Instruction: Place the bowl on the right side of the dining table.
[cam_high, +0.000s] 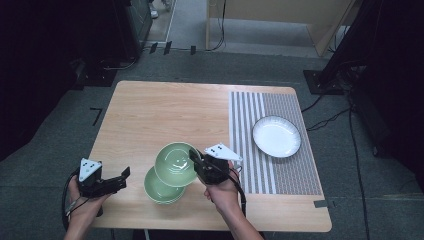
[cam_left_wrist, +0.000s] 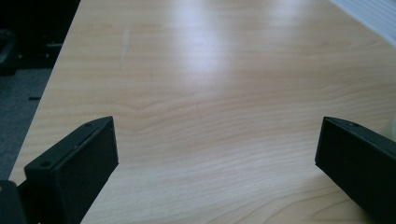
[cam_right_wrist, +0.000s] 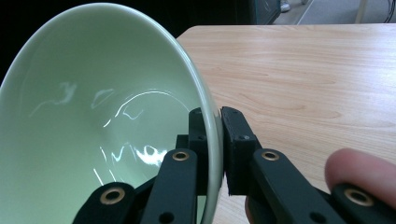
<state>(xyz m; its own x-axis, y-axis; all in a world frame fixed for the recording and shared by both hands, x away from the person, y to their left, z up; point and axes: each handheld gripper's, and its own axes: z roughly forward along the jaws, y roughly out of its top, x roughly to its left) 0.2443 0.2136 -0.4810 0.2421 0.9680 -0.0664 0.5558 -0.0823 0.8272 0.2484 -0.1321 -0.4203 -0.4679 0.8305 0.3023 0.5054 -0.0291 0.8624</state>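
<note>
My right gripper is shut on the rim of a pale green bowl, which it holds tilted above a second green bowl on the wooden table. In the right gripper view the jaws pinch the held green bowl at its right rim, one jaw inside and one outside, with my right gripper closed tight. My left gripper sits low near the table's front left corner, its jaws wide apart. In the left gripper view my left gripper is open over bare wood.
A white plate rests on a grey striped placemat at the table's right side. Dark equipment and cables surround the table on the floor. The table's left edge drops to grey carpet.
</note>
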